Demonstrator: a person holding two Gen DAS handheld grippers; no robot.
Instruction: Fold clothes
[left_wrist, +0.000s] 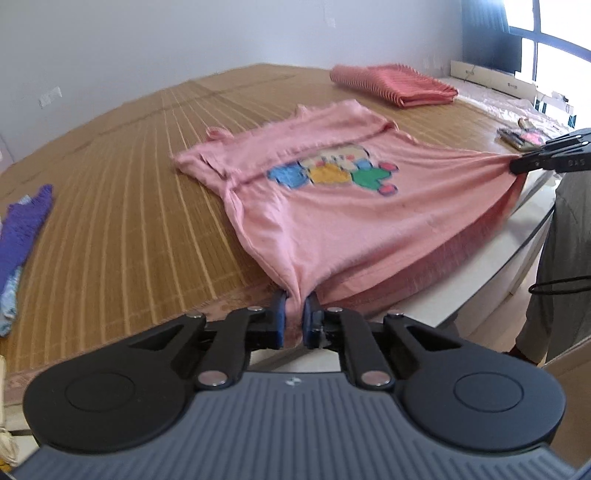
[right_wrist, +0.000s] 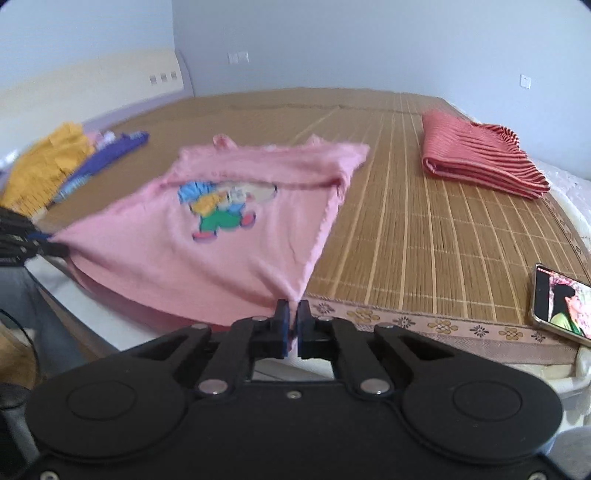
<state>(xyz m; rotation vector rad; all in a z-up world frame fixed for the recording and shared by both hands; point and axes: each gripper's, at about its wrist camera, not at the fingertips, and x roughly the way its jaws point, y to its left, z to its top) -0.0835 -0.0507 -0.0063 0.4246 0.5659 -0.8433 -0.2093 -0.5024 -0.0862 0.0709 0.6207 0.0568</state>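
Jaws of both grippers pinch the pink shirt's (left_wrist: 332, 206) hem corners; neckline points away.

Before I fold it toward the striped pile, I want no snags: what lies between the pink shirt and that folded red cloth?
Only bare bamboo mat lies between the pink shirt and the folded red cloth, shown in both wrist views.
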